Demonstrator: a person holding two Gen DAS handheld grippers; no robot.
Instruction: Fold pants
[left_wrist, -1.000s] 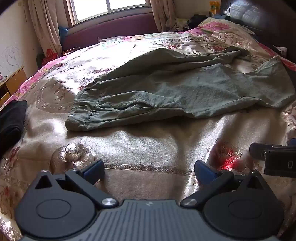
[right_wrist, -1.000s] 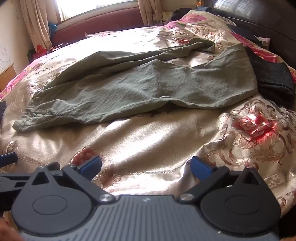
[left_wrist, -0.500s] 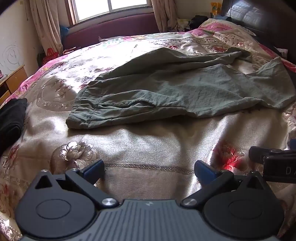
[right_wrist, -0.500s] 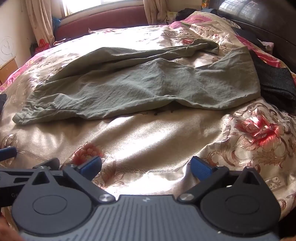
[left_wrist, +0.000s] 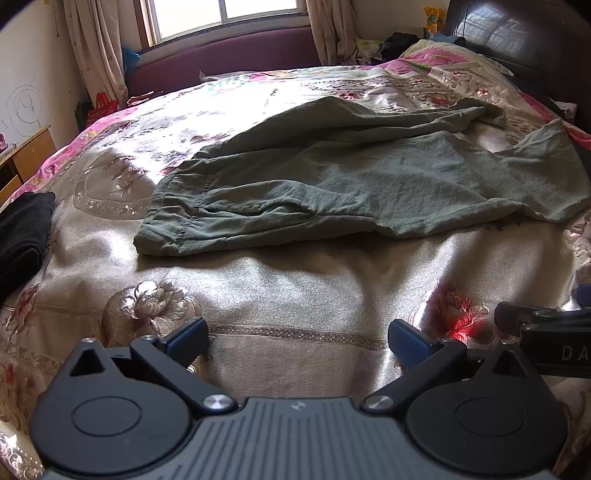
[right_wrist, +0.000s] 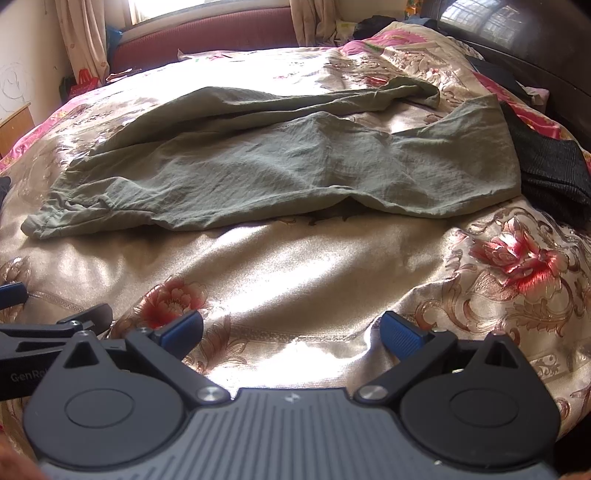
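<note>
Grey-green pants (left_wrist: 351, 177) lie spread and rumpled across the floral bedspread, waistband at the left, legs running right; the right wrist view shows the same pants (right_wrist: 280, 166). My left gripper (left_wrist: 297, 338) hovers open over bare bedspread, well short of the near edge of the pants. My right gripper (right_wrist: 291, 330) is open too, just as far back, nothing between its blue pads. Each gripper shows at the side of the other's view: right one (left_wrist: 546, 328), left one (right_wrist: 48, 332).
Dark folded cloth (left_wrist: 22, 232) rests at the left bed edge. Another dark garment (right_wrist: 546, 166) touches the right end of the pants. A black headboard (left_wrist: 524, 40) stands at the right, a padded window bench (left_wrist: 225, 59) and curtains behind, a wooden cabinet (left_wrist: 22, 158) at the left.
Both grippers have risen and tilted slightly, so the pants sit a little lower in each view. Both stay open; the pants have not moved.
</note>
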